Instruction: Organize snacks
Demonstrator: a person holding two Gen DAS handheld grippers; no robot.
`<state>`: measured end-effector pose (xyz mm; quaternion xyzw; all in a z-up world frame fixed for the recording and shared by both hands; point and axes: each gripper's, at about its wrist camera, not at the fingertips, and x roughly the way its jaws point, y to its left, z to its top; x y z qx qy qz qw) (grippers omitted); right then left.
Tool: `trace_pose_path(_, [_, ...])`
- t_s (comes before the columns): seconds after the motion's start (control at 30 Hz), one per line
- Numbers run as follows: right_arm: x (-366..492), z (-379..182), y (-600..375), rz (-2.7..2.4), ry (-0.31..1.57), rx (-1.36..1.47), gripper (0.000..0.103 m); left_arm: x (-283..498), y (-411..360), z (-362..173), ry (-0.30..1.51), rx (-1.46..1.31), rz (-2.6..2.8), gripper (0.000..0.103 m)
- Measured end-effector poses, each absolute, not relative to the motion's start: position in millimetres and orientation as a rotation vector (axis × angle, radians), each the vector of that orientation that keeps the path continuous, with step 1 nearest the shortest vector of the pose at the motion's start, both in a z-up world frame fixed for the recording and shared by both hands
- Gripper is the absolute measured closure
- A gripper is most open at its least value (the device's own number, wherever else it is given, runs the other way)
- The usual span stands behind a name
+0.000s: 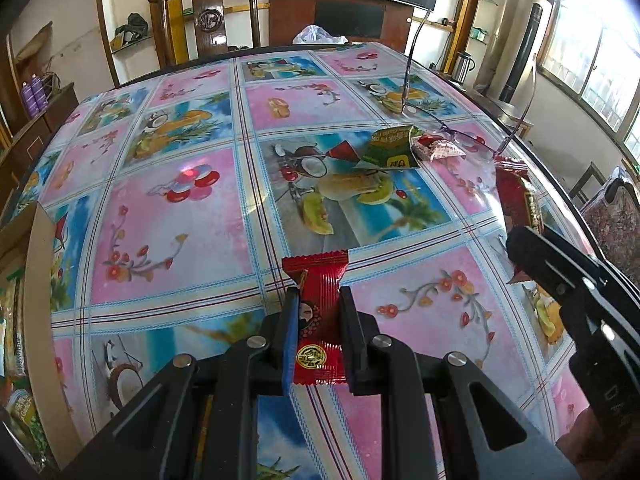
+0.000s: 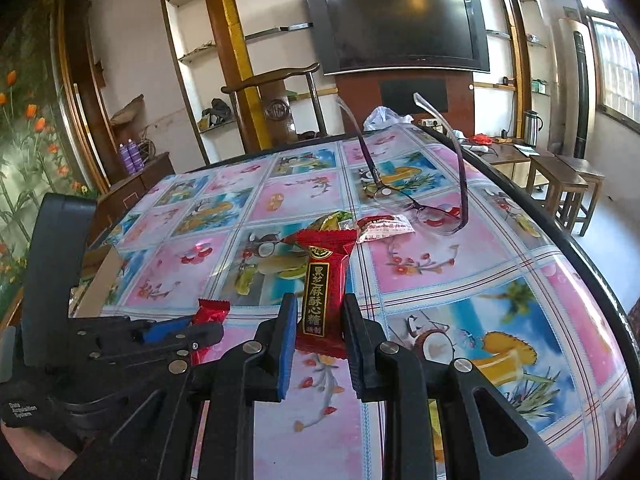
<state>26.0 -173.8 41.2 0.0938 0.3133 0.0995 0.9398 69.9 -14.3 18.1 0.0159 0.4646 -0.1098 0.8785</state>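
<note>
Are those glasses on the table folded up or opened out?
Opened out. The glasses rest lenses-down on the table, both temple arms sticking up and apart.

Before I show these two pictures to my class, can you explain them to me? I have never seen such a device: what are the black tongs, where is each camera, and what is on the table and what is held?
There is no robot here. A person holds a two-finger gripper in each hand, and a fisheye camera on each looks forward along its fingers.

In the left camera's picture, the left gripper is shut on a red candy. In the right camera's picture, the right gripper is shut on a second red candy.

Farther off on the table, which has a fruit-and-flower cloth, lie a green snack packet, a small white-and-red wrapper and a pair of glasses with the arms sticking up.
</note>
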Motion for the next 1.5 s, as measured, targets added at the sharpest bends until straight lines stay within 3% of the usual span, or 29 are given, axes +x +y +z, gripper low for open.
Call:
trace_pose_path(0.83, [53.4,11.9,-174.0,0.175,0.826,0.196,0.079,63.4,-21.0,14.2,0.933,0.095,-0.211,0.085])
trace_pose_path(1.5, [42.9,23.0,-156.8,0.294,0.747,0.153,0.079,66.3,-12.1,18.0,0.934,0.019,-0.209,0.086])
